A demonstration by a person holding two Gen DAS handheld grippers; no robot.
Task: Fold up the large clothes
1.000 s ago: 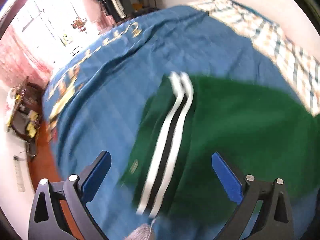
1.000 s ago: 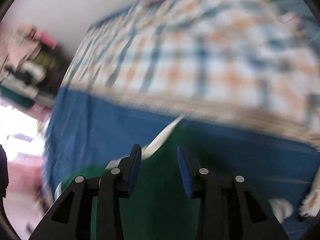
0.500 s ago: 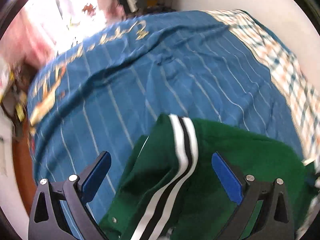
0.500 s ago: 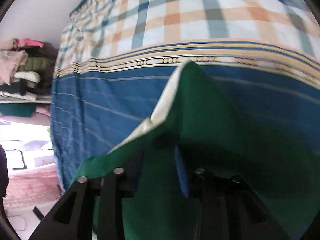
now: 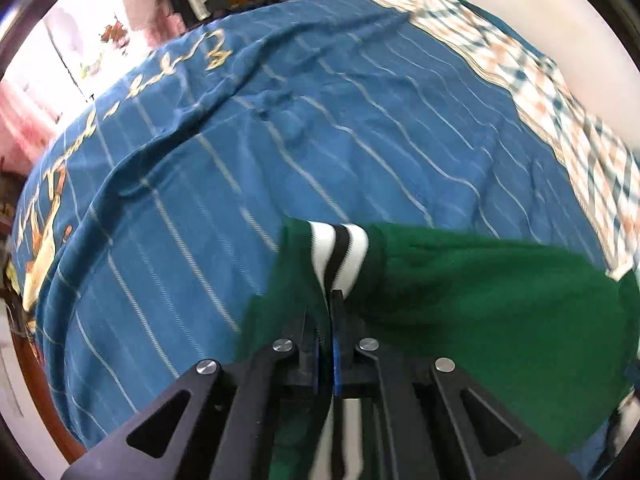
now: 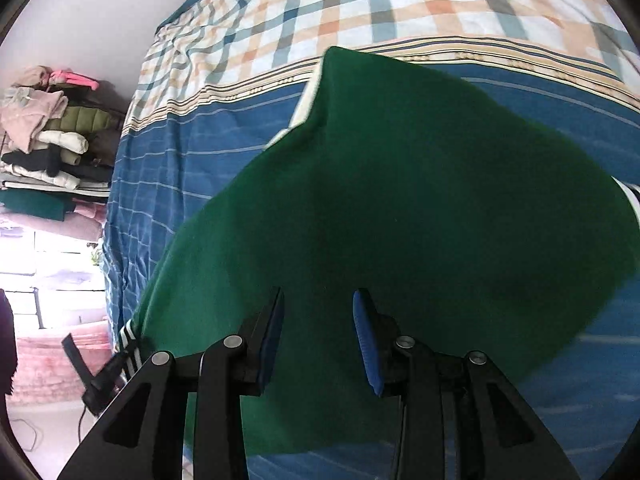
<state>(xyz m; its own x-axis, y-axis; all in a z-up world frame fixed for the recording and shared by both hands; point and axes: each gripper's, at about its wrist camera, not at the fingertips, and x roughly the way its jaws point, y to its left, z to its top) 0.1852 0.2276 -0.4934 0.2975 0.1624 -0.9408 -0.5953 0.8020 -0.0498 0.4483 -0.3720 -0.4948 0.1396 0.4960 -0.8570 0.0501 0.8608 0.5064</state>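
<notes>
A dark green garment (image 5: 480, 300) with a white and black striped band (image 5: 340, 244) lies on the blue striped bedspread (image 5: 280, 120). My left gripper (image 5: 326, 296) is shut on the striped band, which bunches up between its fingers and runs down under them. In the right wrist view the green garment (image 6: 420, 200) spreads out broadly, one corner reaching the plaid sheet (image 6: 360, 0). My right gripper (image 6: 318, 300) hovers over the cloth with its jaws apart and nothing between the blue pads.
The bedspread (image 6: 180, 160) covers most of the bed, with creases and gold lettering (image 5: 216, 52) toward the far side. A stack of folded clothes (image 6: 48, 120) stands beside the bed by the wall. Bright window light and floor show at the left.
The left gripper came down onto the striped band and shut on it. The right gripper let go of the raised green fold, which now lies spread out, and moved back over it.
</notes>
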